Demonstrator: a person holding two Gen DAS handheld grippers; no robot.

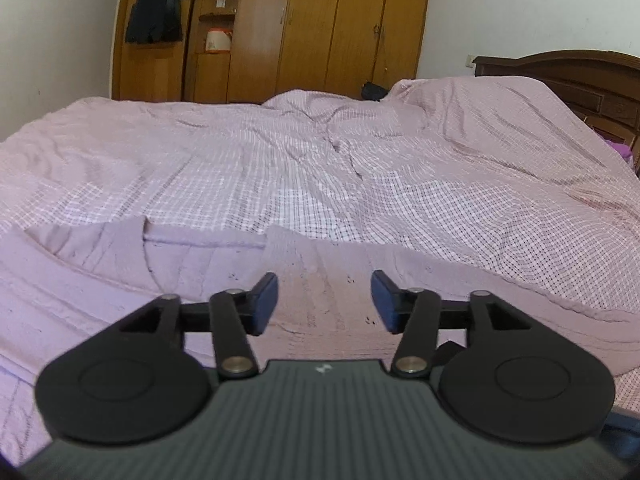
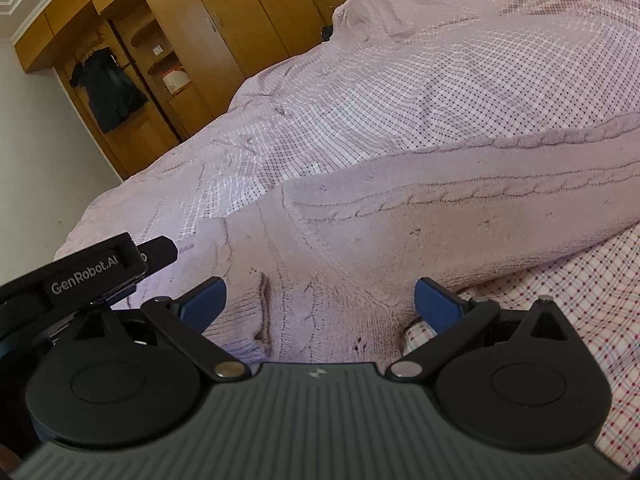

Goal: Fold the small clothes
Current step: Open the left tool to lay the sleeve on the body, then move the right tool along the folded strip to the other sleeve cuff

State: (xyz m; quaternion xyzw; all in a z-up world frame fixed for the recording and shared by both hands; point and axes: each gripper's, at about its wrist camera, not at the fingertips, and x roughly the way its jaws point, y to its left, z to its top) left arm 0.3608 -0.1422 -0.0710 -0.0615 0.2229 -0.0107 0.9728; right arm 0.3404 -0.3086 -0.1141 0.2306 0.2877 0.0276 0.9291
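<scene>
A pale pink knitted sweater point(image 2: 400, 216) with cable patterns lies spread on the bed point(image 1: 320, 168), over a checked pink cover. Its knit is thick and a little wrinkled, and one sleeve point(image 2: 520, 168) stretches to the right. The left claw point(image 1: 324, 300) stands open just above the knit, gripping nothing. The right claw point(image 2: 320, 300) is open wide over the sweater's edge, also empty.
</scene>
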